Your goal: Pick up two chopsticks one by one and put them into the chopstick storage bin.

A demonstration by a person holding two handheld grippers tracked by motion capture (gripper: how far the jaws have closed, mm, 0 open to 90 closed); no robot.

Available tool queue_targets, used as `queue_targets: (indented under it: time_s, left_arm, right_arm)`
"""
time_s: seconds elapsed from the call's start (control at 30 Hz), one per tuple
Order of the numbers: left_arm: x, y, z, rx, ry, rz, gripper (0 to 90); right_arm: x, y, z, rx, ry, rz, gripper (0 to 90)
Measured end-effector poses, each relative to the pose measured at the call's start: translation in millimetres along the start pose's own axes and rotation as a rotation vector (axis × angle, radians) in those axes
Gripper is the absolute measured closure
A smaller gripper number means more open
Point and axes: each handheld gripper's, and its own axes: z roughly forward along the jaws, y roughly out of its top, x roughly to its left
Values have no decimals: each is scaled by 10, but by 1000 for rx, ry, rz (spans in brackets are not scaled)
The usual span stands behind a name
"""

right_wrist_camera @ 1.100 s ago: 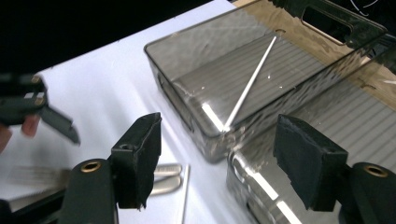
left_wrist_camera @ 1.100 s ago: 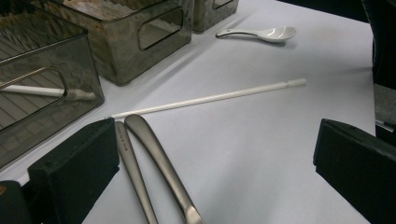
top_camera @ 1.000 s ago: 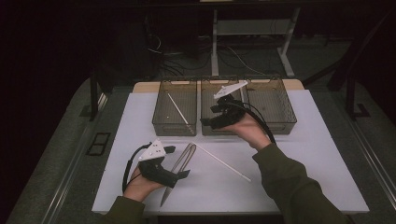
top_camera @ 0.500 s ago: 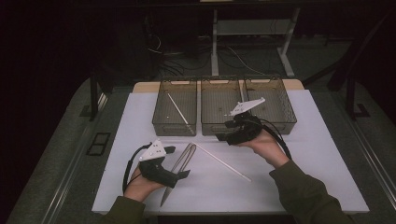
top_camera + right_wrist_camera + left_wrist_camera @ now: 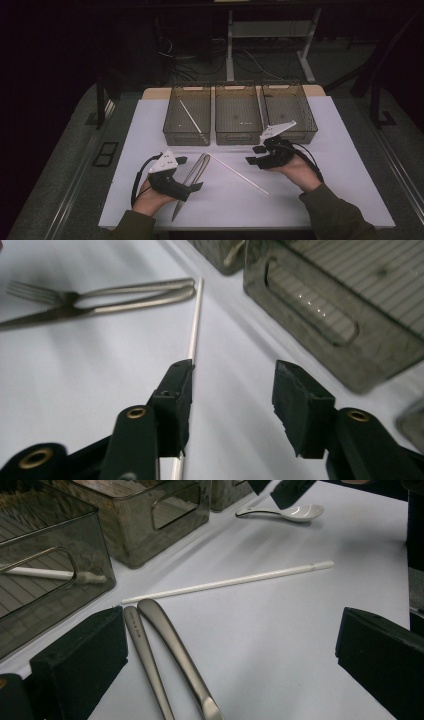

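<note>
A long white stick (image 5: 237, 173) lies slanted on the white mat (image 5: 325, 190). A metal fork (image 5: 100, 292) and knife (image 5: 75, 312) lie side by side at its left end. My left gripper (image 5: 190, 173) rests open beside their handles (image 5: 175, 645), touching nothing. My right gripper (image 5: 253, 154) hovers low in front of the middle bin (image 5: 237, 137). Its jaws have just been closing and stand open with bare mat between them (image 5: 230, 385). The stick (image 5: 195, 325) runs under its left jaw. A white spoon (image 5: 295, 512) lies on the mat below the right gripper.
Three smoky see-through bins stand in a row at the back of the mat: a left bin (image 5: 172, 112) holding another white stick (image 5: 190, 116), the middle one, and a right bin (image 5: 305, 120). Dark floor, cables and a desk frame lie beyond.
My right hand has come back from over the middle bin and dropped toward the mat, nearer the white stick's right part. The left hand has stayed put.
</note>
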Motion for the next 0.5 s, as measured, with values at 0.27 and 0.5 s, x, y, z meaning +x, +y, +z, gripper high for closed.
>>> queue_targets:
  time_s: [0.27, 0.5]
  left_arm:
    - [-6, 2, 5, 7, 2, 5, 0]
    - [-5, -1, 9, 7, 2, -1, 0]
  right_arm:
    - [39, -180, 3, 42, -7, 18, 580]
    - [92, -246, 141, 92, 21, 14, 645]
